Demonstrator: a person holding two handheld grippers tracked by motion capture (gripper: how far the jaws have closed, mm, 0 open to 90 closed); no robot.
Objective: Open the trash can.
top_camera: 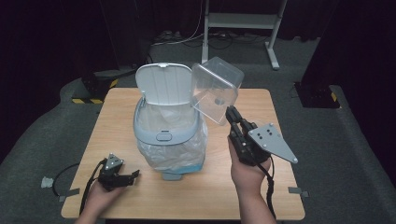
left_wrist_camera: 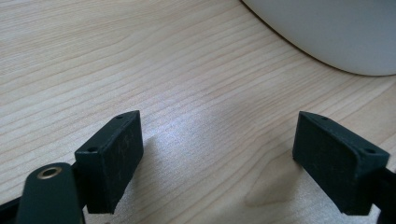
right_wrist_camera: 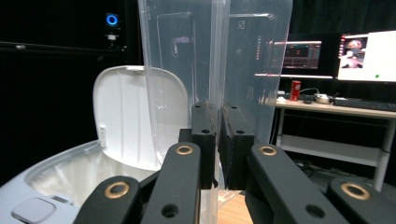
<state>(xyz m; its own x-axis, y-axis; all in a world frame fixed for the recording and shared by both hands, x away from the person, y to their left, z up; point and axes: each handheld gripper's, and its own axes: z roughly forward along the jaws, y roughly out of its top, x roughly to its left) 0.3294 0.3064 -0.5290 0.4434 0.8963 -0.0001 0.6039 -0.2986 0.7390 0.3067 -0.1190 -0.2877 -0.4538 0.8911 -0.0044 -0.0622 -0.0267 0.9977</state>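
A grey-white bin (top_camera: 163, 135) with a raised lid (top_camera: 163, 84) and a clear bag liner stands mid-table. My right gripper (top_camera: 232, 116) is shut on the wall of a clear plastic box (top_camera: 215, 88), which it holds tilted in the air beside the bin's lid. In the right gripper view the box wall (right_wrist_camera: 217, 56) rises from between the closed pads (right_wrist_camera: 203, 135), with the bin lid (right_wrist_camera: 126, 112) behind at the left. My left gripper (top_camera: 135, 175) lies low on the table at the front left, open. Its fingers (left_wrist_camera: 114, 154) stand wide apart over bare wood, and the bin's side (left_wrist_camera: 336, 32) curves beyond them.
The wooden table (top_camera: 261, 191) has free room at the front and right. Beyond it stand a white desk frame (top_camera: 243, 23) and dark floor. A desk with monitors (right_wrist_camera: 355, 56) appears in the right gripper view. Cables trail from both grippers.
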